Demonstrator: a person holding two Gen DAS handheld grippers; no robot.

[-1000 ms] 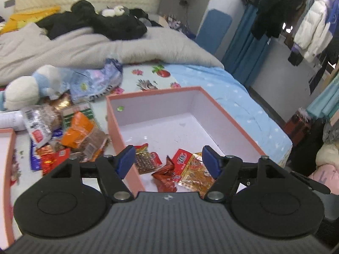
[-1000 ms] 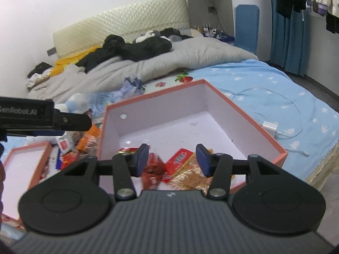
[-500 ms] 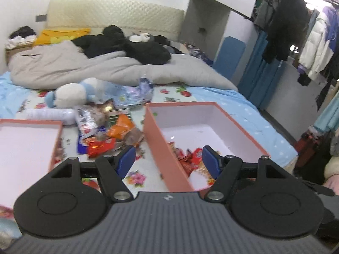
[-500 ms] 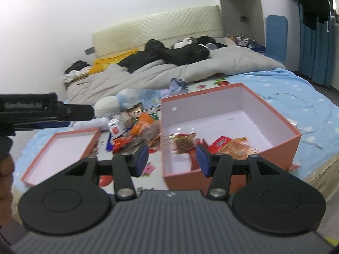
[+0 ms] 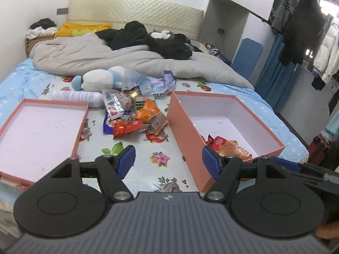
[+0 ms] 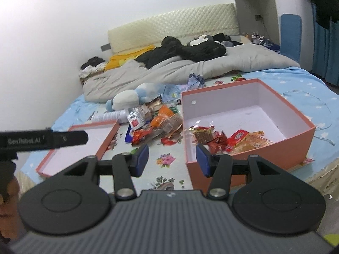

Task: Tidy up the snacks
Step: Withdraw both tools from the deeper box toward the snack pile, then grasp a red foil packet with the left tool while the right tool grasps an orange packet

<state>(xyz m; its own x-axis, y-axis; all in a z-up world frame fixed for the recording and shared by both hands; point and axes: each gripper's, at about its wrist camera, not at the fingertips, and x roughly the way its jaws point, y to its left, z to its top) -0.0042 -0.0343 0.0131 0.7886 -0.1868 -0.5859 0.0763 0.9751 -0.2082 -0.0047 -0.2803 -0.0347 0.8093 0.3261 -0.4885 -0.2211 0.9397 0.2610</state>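
Your left gripper (image 5: 166, 161) fingers wide apart, empty; right gripper (image 6: 172, 159) fingers half-spread, empty; snack pile (image 5: 135, 117) beside orange box (image 5: 186, 124) on bed.

An open salmon-pink box (image 6: 250, 154) with a white inside sits upright on the bed (image 6: 167, 160). A few red and orange snack packets (image 6: 228, 140) lie flat in its near corner. Its shallow lid (image 5: 42, 131) lies inside up, well apart to the left. Between them, on the flowered sheet, a loose snack pile (image 5: 135, 116) of orange, red, blue and silvery wrappers lies overlapping, just beside the box's left wall
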